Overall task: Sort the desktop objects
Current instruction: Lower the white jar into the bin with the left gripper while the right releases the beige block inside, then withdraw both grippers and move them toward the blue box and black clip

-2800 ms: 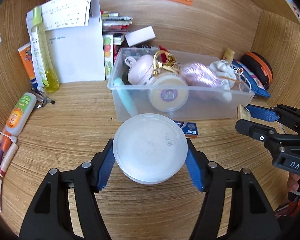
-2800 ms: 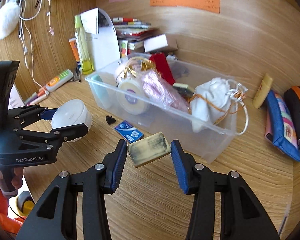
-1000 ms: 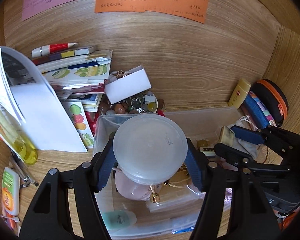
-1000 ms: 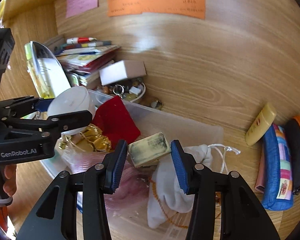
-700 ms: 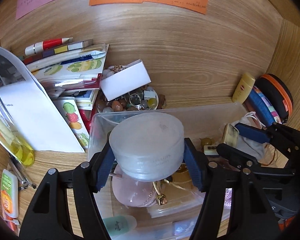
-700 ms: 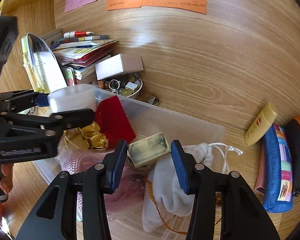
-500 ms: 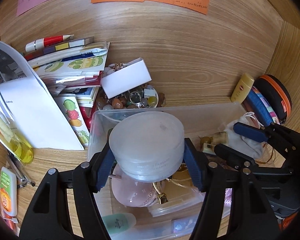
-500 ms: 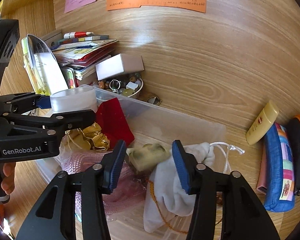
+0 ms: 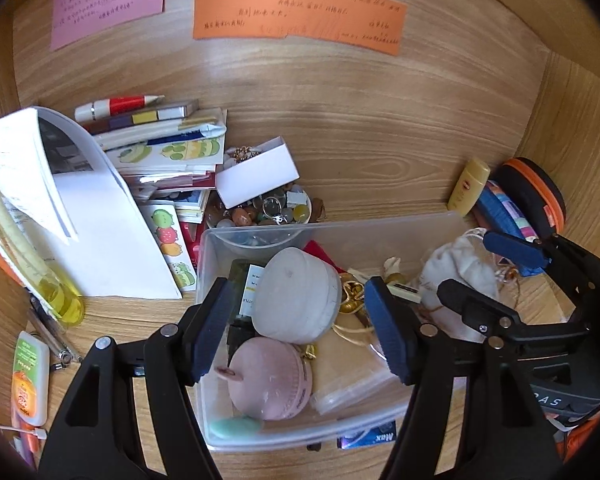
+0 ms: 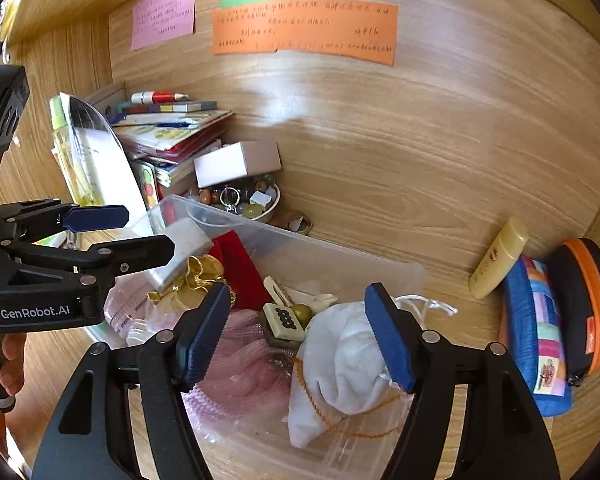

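Observation:
A clear plastic bin (image 9: 340, 226) (image 10: 340, 254) holds several small items. The white round jar (image 9: 296, 296) (image 10: 182, 246) lies tilted inside it, on a pink round case (image 9: 272, 380). My left gripper (image 9: 298, 332) (image 10: 140, 236) hovers over the jar with its jaws opening and neither pad touching it. A cream mahjong tile (image 10: 284, 320) (image 9: 400, 286) rests in the bin between a white drawstring pouch (image 10: 340, 352) and a pink mesh bag (image 10: 244, 360). Above the tile my right gripper (image 10: 296, 332) (image 9: 496, 272) has its jaws opening, with nothing pressed between them.
Behind the bin are a stack of books (image 9: 160, 144), a white box (image 9: 256, 176) and a dish of beads (image 9: 268, 212). A yellow tube (image 10: 498, 258), blue pouch (image 10: 540, 336) and orange-rimmed case (image 10: 588, 304) sit on the right. Papers and a yellow bottle (image 9: 56, 292) stand on the left.
The left gripper let go of the white jar, which dropped into the bin. The right gripper opened and the tile fell from its pads into the bin beside the white pouch.

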{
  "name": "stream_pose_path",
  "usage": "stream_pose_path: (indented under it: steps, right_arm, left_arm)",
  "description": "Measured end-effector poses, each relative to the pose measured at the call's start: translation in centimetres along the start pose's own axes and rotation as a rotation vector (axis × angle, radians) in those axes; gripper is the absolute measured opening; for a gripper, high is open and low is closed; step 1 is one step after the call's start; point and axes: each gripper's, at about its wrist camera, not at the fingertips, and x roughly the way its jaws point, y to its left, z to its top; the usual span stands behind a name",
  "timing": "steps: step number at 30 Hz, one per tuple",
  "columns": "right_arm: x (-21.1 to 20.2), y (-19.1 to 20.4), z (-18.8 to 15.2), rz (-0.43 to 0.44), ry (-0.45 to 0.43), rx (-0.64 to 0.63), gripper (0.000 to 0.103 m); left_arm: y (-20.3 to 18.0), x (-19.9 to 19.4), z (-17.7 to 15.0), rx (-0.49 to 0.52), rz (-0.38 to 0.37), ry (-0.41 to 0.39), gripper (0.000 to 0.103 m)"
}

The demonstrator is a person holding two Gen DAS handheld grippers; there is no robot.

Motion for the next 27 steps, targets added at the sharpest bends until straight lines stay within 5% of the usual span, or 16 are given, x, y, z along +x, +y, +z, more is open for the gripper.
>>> stream_pose_path:
  steps: [7, 27]
  right_arm:
    - [-2.2, 0.5, -0.5, -0.016, -0.019, 0.012, 0.078]
    - [-5.6, 3.3, -5.9, -0.002, 0.0, 0.094, 0.08]
  left_arm:
    - [0.2, -3.0, -0.8, 0.015, 0.019, -0.049, 0.074]
    - [1.3, -6.0, -7.8, 0.013, 0.063, -0.028, 0.086]
